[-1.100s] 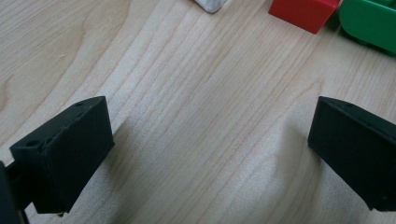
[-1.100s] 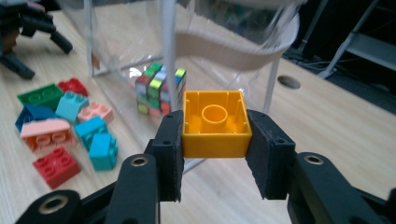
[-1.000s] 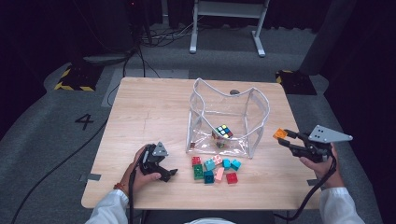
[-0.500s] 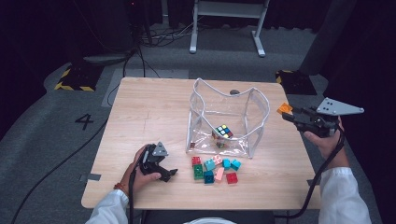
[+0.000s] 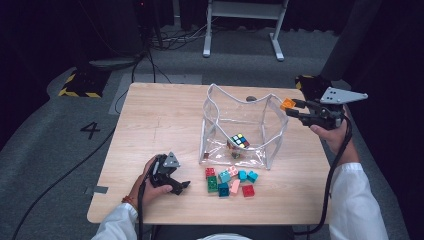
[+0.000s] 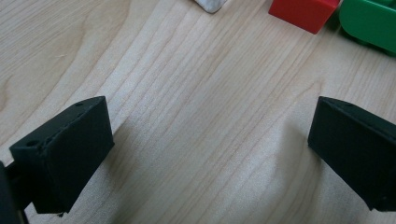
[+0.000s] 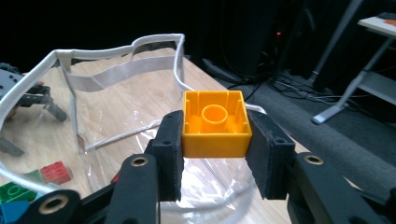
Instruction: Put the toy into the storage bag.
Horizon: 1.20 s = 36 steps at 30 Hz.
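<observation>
One orange brick [image 7: 215,126] sits clamped between the two black pads of the right gripper [image 5: 295,108], its hollow underside turned toward the right gripper view's camera. In the high view the orange brick [image 5: 287,104] hangs in the air at the right, just beside the upper right rim of the clear bag [image 5: 215,120], above the table [image 5: 160,125] and well apart from the other bricks. The right gripper points left toward the bag.

The single clear bag stands open at the middle of the table, edged with a white band. Inside it lies one puzzle cube [image 5: 238,141] with many-coloured faces.

On the near side of the bag, just beside it, is a cluster of loose bricks [image 5: 230,180]. About eight can be counted: two red, one green, three or so blue, and two pink, though the small ones are hard to separate.

The left gripper [image 5: 175,184] rests at the near left of the table, left of the cluster, its jaws spread wide with nothing but bare wood between them. In the left gripper view one red brick [image 6: 303,11] and one green brick [image 6: 369,23] lie beyond its jaws.
</observation>
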Motion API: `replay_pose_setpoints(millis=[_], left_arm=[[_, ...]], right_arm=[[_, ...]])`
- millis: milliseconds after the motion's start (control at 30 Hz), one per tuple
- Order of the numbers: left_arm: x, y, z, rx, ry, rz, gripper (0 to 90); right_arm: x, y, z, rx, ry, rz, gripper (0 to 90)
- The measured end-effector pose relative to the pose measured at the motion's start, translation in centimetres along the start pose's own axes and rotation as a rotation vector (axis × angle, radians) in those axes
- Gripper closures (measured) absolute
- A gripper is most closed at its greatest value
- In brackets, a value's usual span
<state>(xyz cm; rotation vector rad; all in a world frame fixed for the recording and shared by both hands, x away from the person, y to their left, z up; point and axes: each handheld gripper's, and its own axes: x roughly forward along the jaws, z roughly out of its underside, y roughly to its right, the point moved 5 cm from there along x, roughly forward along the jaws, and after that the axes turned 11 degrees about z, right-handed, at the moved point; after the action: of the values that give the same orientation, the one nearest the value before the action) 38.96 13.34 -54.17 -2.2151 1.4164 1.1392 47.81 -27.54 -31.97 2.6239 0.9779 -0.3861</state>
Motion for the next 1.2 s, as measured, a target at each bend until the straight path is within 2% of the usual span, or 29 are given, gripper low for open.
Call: replay_pose_setpoints(millis=[367, 633, 700, 800, 933, 1100, 1200], left_arm=[[0.0, 0.0, 0.0, 0.0, 0.0, 0.0, 0.1], [0.0, 0.0, 0.0, 0.0, 0.0, -0.002, 0.1], [0.0, 0.0, 0.0, -0.001, 0.001, 0.001, 0.1], [0.0, 0.0, 0.0, -0.001, 0.0, 0.001, 0.1], [0.0, 0.0, 0.0, -0.001, 0.0, 0.0, 0.1], [0.0, 0.0, 0.0, 0.0, 0.0, 0.0, 0.1], [0.0, 0.0, 0.0, 0.0, 0.0, -0.002, 0.1]], right_arm=[[3.6, -1.8, -1.5, -0.065, -0.066, -0.073, 59.1], [6.0, -3.2, -1.6, -0.123, -0.128, -0.131, 59.0], [6.5, -3.7, -1.5, -0.139, -0.154, -0.154, 59.1], [7.3, -4.2, -1.2, -0.175, -0.209, -0.163, 59.1], [8.0, -4.2, -0.8, -0.198, -0.282, -0.152, 59.0], [8.8, -4.0, -0.2, -0.229, -0.403, -0.116, 59.0], [9.1, -3.6, 0.0, -0.247, -0.449, -0.115, 59.0]])
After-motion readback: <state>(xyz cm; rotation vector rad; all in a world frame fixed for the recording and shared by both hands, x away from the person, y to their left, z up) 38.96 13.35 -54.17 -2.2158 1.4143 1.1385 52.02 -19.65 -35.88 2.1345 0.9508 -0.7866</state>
